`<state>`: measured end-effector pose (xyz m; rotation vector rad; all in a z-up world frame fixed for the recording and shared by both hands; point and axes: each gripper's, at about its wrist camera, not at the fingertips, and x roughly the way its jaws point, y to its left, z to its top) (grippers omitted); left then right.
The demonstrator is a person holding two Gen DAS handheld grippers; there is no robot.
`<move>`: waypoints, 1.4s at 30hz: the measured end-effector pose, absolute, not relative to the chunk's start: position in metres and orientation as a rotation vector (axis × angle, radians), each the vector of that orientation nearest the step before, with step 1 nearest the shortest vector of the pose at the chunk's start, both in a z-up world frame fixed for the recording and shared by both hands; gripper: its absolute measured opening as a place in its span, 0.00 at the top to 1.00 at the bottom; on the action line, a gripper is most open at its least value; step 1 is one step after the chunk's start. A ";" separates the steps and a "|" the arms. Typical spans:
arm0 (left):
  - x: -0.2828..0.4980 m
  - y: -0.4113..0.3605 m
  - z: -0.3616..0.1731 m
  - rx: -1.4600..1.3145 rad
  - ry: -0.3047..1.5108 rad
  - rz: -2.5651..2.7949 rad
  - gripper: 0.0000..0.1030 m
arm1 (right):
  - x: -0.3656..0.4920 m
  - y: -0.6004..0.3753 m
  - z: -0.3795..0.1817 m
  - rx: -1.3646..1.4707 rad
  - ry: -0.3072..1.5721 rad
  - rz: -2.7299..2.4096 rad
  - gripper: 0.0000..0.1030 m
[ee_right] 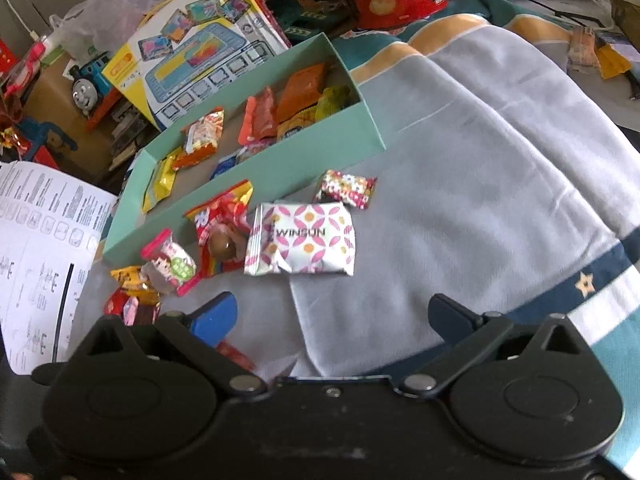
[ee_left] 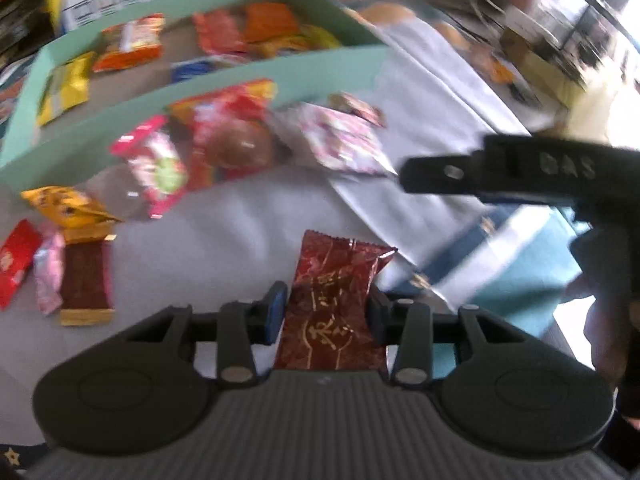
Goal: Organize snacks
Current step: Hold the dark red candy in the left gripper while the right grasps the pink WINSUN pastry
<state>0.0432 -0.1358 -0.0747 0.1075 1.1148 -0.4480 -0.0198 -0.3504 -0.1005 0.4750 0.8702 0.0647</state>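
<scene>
Grey cloth (ee_right: 460,168) — left hand-held gripper (ee_left: 326,312) pitched down, seemingly clamping red packet (ee_left: 332,300); right hand-held gripper (ee_right: 332,316) agape, empty.

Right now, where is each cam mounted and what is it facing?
Left wrist: on the left gripper, angled down at the grey cloth; its pads press a dark red snack packet; the right gripper and a hand show.
Right wrist: on the right gripper, jaws open, facing the white floral packet.
Shared: the green box and loose snacks before it.
</scene>
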 end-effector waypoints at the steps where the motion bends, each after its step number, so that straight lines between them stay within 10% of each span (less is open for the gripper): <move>1: 0.048 -0.130 -0.075 0.094 1.114 -0.423 0.60 | -0.016 -0.351 -0.101 0.474 0.867 0.065 0.00; 24: 0.091 -0.095 -0.091 0.024 1.133 -0.218 0.60 | 0.066 -0.325 -0.126 0.389 0.825 0.179 0.00; 32: 0.099 -0.102 -0.092 0.031 1.154 -0.180 0.60 | 0.061 -0.323 -0.130 0.325 0.753 0.221 0.35; 42: 0.103 -0.106 -0.092 0.033 1.150 -0.169 0.60 | 0.048 -0.327 -0.131 0.347 0.742 0.251 0.52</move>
